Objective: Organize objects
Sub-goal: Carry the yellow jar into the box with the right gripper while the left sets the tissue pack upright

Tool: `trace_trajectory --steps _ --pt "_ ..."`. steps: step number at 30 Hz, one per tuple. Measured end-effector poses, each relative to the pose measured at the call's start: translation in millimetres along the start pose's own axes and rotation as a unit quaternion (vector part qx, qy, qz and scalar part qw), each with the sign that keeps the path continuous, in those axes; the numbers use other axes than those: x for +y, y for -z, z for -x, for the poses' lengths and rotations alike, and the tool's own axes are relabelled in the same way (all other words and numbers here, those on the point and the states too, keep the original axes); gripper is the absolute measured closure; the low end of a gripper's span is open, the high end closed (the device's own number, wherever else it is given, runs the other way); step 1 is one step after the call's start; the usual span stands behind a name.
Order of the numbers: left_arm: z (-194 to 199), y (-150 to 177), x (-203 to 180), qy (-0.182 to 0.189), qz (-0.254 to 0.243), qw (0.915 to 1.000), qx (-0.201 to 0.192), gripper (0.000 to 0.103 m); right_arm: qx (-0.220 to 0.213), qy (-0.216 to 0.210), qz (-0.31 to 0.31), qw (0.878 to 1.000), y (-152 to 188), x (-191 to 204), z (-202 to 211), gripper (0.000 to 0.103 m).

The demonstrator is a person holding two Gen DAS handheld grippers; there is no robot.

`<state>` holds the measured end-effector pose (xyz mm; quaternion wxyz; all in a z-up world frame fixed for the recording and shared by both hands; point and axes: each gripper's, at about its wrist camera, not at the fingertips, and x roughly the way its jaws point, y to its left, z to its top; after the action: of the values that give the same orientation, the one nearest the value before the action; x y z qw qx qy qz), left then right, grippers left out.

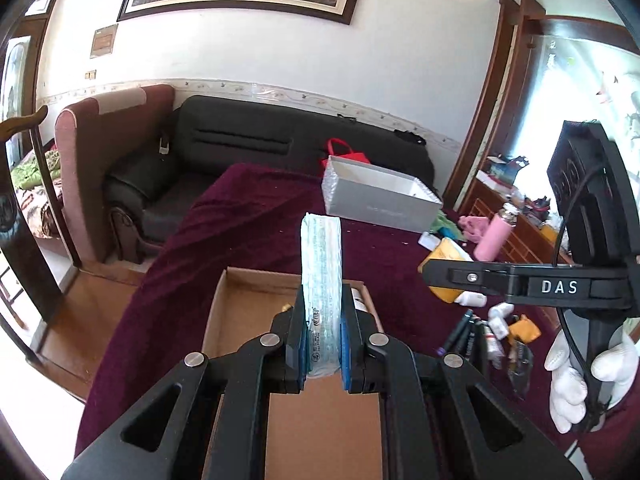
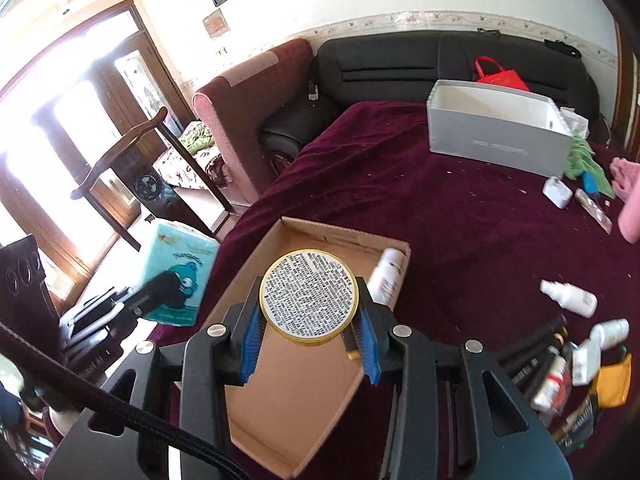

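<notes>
Across the whole surface lies a dark maroon cloth (image 2: pixel 460 216), w/ a black sofa (image 1: pixel 240 140) behind it by the wall. At the far edge of the cloth sits an open grey box (image 2: pixel 496 132), upright; a red bag (image 2: pixel 500 74) shows just behind it. Nearer, a shallow brown cardboard tray (image 2: pixel 304 392) rests on the cloth, directly under both grippers. Inside the tray, against its far-right corner, a white bottle (image 2: pixel 386 276) lies on its side.

Left gripper (image 1: pixel 324 344) has its fingers clamped on a teal tissue pack (image 1: pixel 322 276), edge-on in the left wrist view, standing up out of the jaws above the tray. From the right wrist view the same pack shows its cartoon face, off the tray's left side. Right gripper (image 2: pixel 308 340) is squeezed on a round gold-rimmed tin (image 2: pixel 308 298), its printed flat face toward the cam, held over the tray & not touching it. A white-gloved hand (image 1: pixel 576 384) grips the right gripper's handle.

Right of the tray, a loose pile on the cloth: small white spray bottle (image 2: pixel 568 298), dark pens (image 2: pixel 532 356), a yellow pouch (image 2: pixel 612 384), other small bits too jumbled to name. Pink bottle (image 1: pixel 496 236) stands further back, near the right edge.
</notes>
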<state>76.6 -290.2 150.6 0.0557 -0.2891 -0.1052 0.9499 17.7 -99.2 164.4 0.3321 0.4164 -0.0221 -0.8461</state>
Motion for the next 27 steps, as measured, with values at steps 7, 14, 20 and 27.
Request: trace_trajectory --steps 7,14,20,27 --pt "-44 8 27 -0.01 0.031 0.9989 0.033 0.093 0.049 0.016 -0.007 0.999 -14 5 -60 0.065" --pt "-81 19 47 -0.017 0.055 0.9962 0.064 0.093 0.083 0.034 -0.022 0.996 -11 -5 -107 0.065" --pt "-109 22 54 -0.019 0.064 0.9935 0.092 0.093 0.1 0.051 -0.037 0.993 -11 -18 -135 0.065" --pt "-128 27 58 -0.02 0.074 0.9908 0.112 0.093 0.114 0.056 -0.049 0.991 -9 -28 -151 0.065"
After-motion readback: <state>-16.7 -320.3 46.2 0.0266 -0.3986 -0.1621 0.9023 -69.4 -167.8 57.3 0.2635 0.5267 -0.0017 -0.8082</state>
